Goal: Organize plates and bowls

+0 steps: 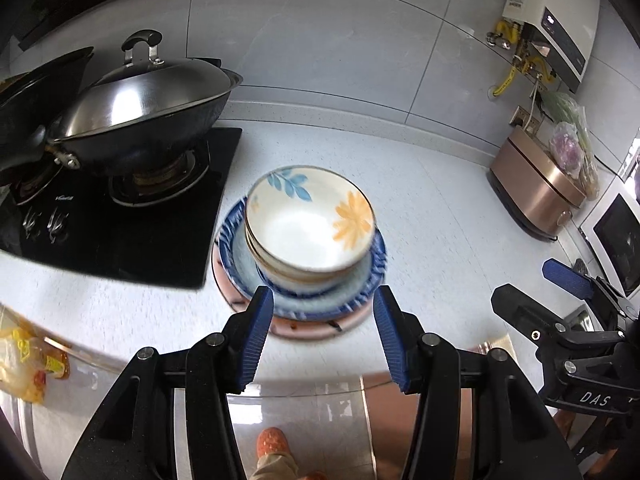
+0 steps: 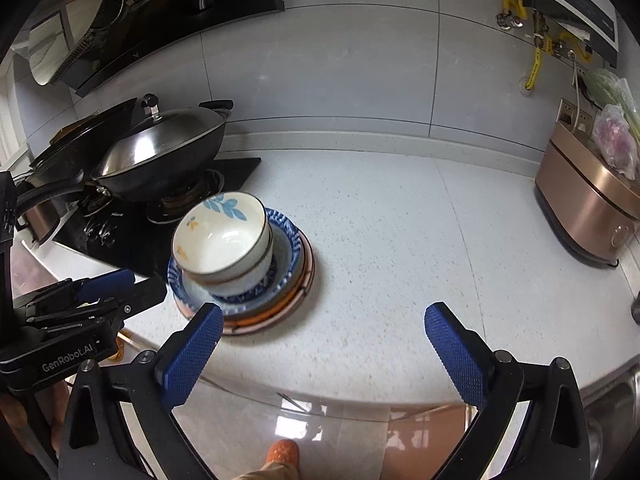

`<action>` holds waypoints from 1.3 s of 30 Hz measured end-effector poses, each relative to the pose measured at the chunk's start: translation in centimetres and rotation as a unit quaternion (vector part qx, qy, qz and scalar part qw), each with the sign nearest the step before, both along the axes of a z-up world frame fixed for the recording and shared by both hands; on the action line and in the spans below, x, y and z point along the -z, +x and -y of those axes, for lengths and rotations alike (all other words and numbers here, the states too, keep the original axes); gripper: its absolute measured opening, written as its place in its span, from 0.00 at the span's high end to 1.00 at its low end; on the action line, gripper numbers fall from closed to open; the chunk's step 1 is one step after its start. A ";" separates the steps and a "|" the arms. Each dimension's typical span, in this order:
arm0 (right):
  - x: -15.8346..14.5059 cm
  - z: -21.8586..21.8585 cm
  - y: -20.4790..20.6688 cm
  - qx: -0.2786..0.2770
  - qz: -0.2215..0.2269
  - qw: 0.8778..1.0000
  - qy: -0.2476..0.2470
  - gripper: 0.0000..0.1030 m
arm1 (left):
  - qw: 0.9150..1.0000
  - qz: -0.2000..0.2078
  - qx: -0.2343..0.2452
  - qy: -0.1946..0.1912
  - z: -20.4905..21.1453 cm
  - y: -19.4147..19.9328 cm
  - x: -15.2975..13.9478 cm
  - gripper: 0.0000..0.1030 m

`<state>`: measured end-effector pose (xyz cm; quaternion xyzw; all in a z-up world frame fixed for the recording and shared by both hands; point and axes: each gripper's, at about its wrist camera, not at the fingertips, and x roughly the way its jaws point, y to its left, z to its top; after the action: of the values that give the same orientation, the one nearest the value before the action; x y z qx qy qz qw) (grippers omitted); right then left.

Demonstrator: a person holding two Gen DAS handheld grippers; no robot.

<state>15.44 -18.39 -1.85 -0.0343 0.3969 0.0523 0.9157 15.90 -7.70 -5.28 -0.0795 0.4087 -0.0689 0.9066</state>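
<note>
White speckled counter (image 2: 380, 240) is seen filling mid-frame, black hob (image 1: 120, 236) with lidded wok (image 1: 140, 112) at upper left. The stack is set centre-left in the right wrist view, just beside the hob edge: pink plate (image 2: 308, 264) at bottom, blue-rimmed plate (image 2: 294, 240) on it, nested floral bowls (image 2: 224, 236) on top, slightly off-centre toward the hob. Right gripper (image 2: 324, 354) is held fully open, nothing between the pads, stack up-left of it. Left gripper (image 1: 324, 334) is held part open and empty, stack just beyond the tips. Ceramic is judged stiff, glazed, slippery, chip-prone, and heavy as a stack. Bowls are best pinched across the rim wall, one at a time; plates taken at the rim edge.
</note>
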 end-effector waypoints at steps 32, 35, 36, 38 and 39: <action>-1.4 -1.0 -9.7 -0.029 0.025 0.999 0.009 0.00 | 0.996 0.019 -0.049 0.068 -0.1 -9.9 -1.7 0.34; -1.4 -1.9 -9.9 -0.022 0.025 0.999 0.006 0.00 | 0.997 0.022 -0.046 0.063 -1.3 -9.9 -1.8 0.34; -1.4 -2.2 -10.0 -0.021 0.026 0.999 0.005 0.00 | 0.997 0.020 -0.043 0.059 -1.7 -9.8 -1.8 0.34; -1.5 -3.1 -10.2 -0.018 0.031 0.999 -0.005 0.00 | 0.997 0.020 -0.040 0.057 -2.4 -9.8 -1.7 0.34; -1.6 -3.3 -10.2 -0.016 0.032 0.999 -0.007 0.00 | 0.998 0.020 -0.037 0.055 -2.7 -9.9 -1.7 0.34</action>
<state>5.20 -15.04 -0.28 -0.0485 0.3674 0.0630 0.9267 6.05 -4.97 -3.58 -0.0432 0.3901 -0.0144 0.9196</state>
